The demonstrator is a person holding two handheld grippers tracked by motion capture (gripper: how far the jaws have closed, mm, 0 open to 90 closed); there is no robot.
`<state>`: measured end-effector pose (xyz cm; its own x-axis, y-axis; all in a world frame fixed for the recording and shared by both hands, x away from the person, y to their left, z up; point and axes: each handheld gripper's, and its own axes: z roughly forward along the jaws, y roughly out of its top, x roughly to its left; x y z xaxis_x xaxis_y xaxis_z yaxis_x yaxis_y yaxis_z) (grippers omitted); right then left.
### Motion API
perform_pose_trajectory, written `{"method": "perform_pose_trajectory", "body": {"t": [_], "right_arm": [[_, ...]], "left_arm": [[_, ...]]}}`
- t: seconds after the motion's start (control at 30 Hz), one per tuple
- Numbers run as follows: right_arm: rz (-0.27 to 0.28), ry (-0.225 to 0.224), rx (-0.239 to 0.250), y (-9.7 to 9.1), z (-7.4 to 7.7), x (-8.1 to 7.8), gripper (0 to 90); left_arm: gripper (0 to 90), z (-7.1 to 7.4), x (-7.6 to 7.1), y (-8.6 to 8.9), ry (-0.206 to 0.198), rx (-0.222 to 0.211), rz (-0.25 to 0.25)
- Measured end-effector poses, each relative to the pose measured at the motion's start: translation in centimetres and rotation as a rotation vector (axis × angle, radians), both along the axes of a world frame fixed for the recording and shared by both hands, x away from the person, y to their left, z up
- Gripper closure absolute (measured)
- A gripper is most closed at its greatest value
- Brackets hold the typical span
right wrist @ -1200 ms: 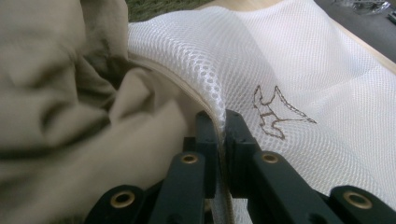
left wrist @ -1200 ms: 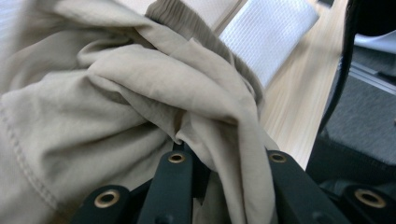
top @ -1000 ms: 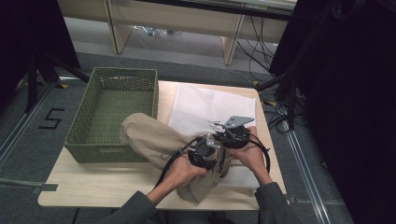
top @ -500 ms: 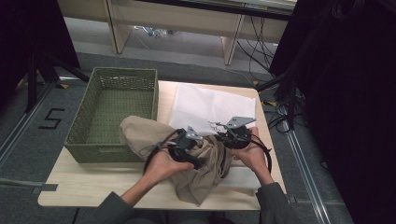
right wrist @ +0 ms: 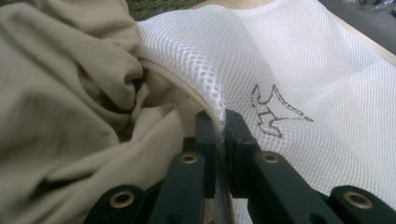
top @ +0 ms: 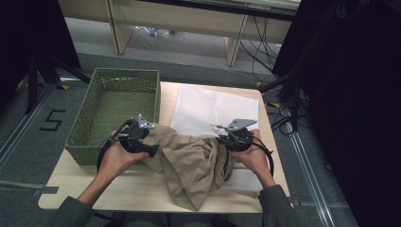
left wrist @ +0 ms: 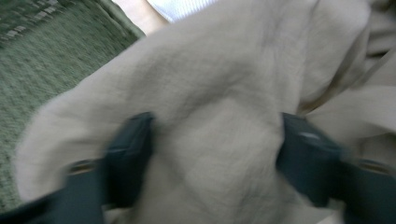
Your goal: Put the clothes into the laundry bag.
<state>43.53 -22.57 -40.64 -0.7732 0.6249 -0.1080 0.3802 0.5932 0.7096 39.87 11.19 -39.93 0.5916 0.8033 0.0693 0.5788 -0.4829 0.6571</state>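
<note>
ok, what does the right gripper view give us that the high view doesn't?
Right gripper view: the right gripper shut on the edge of the mesh bag, its weave and a brown mark visible. High view: basket, table, both hands, and the left gripper at the cloth, jaws just closing a little with cloth between them. Both: cloth against the bag.
</note>
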Motion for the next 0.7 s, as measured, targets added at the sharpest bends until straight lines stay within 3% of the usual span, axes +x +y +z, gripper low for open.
{"method": "perform_pose_trajectory", "body": {"t": [0.07, 0.27, 0.33, 0.4, 0.47, 0.6, 0.67, 0.7], "right_arm": [[0.007, -0.008, -0.004, -0.1, 0.0, 0.1, 86.5], [0.011, -0.010, -0.003, -0.1, 0.0, 0.2, 86.6], [-0.010, 0.008, 0.000, 0.0, 0.0, -0.1, 86.6], [0.014, -0.012, -0.005, -0.1, 0.0, 0.2, 86.6], [-0.013, 0.006, 0.002, 0.0, 0.1, -0.1, 86.6], [0.005, -0.008, -0.002, -0.1, 0.0, 0.2, 86.7], [0.006, -0.002, -0.002, 0.0, 0.0, 0.1, 86.6], [0.007, -0.007, -0.006, 0.0, 0.0, 0.0, 86.6]], "left_arm": [[52.7, 0.0, -0.2, -0.1, -0.018, -0.006, -0.021], [81.5, 1.2, -1.4, -1.2, -0.120, 0.017, -0.075], [87.5, 1.3, -1.5, -1.6, -0.098, 0.016, -0.099], [88.4, 1.4, -1.6, -1.9, -0.093, -0.010, -0.117], [88.6, 1.9, -2.4, -2.6, -0.094, -0.076, -0.145], [88.6, 2.3, -4.8, -5.7, -0.077, -0.137, -0.287], [88.5, 1.2, -5.6, -7.9, -0.032, -0.153, -0.345], [88.4, 0.3, -5.8, -9.1, -0.015, -0.135, -0.375]]}}
